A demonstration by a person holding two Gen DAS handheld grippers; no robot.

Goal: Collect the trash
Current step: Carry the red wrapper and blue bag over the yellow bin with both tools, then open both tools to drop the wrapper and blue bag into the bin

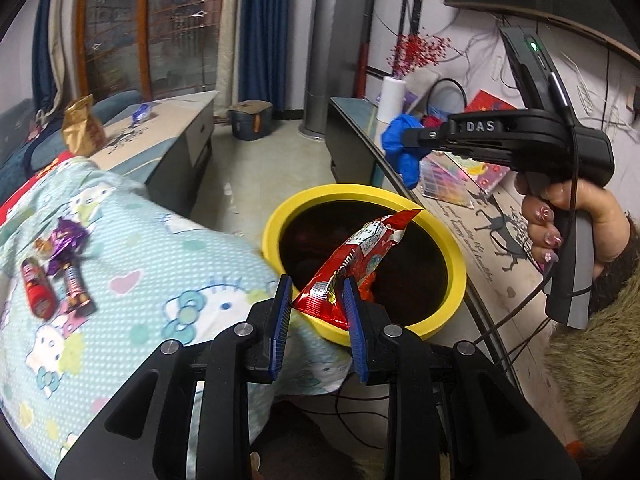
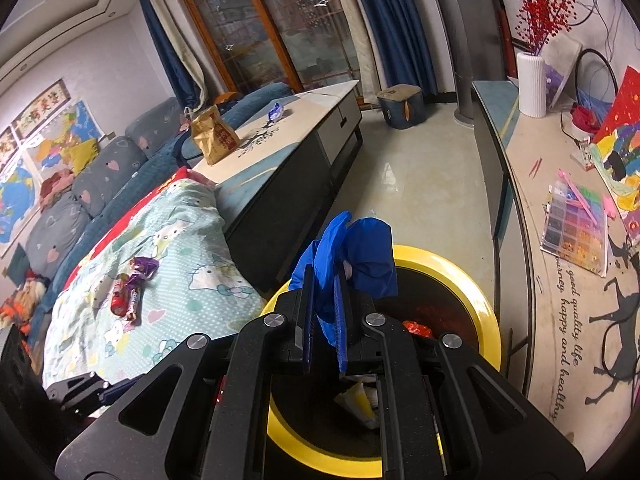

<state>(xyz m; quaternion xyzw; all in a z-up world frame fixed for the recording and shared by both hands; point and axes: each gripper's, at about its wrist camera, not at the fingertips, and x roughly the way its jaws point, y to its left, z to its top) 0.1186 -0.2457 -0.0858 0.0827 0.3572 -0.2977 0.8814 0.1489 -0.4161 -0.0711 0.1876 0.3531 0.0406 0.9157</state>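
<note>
The left claw is clamped on one red snack wrapper, which slants up from the blue pads over the dark mouth of the single yellow-rimmed bin. The right claw, nearly closed, grips one crumpled blue glove above the near rim of the same bin; in the left wrist view that glove hangs from the claw's tip in front of the long desk on the right, with the person's hand wrapped round the handle. Inside the bin lie at least two pieces of trash: a red scrap and a yellow-and-white wrapper. On the cartoon-print blanket beside the bin lie three small pieces close together: a red tube-shaped packet, a brown bar wrapper and a purple foil wrapper. Farther off, the low desk carries one brown paper bag and one blue wrapper, well apart.
</note>
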